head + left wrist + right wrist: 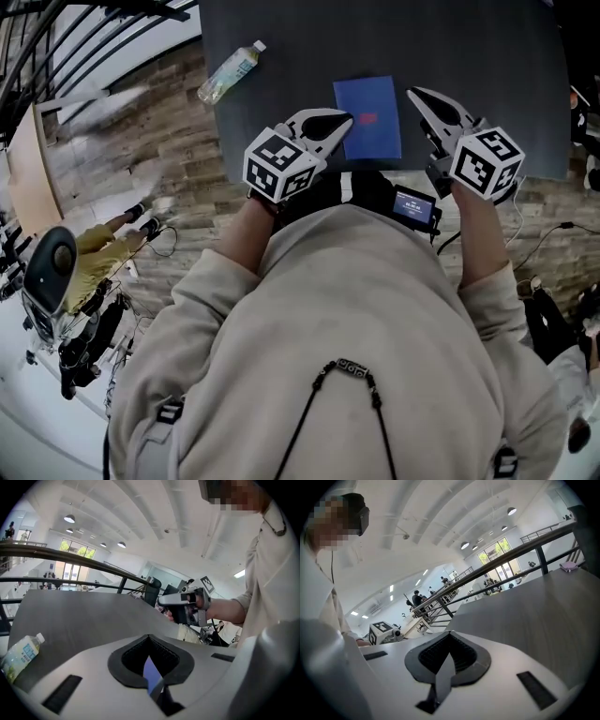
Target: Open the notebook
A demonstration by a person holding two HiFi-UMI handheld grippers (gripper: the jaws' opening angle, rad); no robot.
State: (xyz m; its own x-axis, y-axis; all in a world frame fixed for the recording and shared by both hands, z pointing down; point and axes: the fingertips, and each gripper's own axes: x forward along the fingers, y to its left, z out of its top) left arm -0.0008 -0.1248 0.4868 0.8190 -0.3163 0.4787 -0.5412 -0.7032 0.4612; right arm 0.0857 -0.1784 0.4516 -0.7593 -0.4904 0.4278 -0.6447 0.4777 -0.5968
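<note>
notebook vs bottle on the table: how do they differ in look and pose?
The notebook is blue, flat and opaque; the bottle is clear plastic, round-bodied, with a white cap. The notebook lies closed, roughly square to the near edge of the dark table; the bottle lies on its side, diagonal. The notebook sits near the front; the bottle is at the left edge, farther back. Both rest on the table.

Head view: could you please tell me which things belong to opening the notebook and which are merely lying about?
Belongs to the job:
blue notebook, lying closed on the dark table
left tool and right tool, both shut, one at each side of it

Just lying about:
plastic bottle, on its side near the table's left edge
</note>
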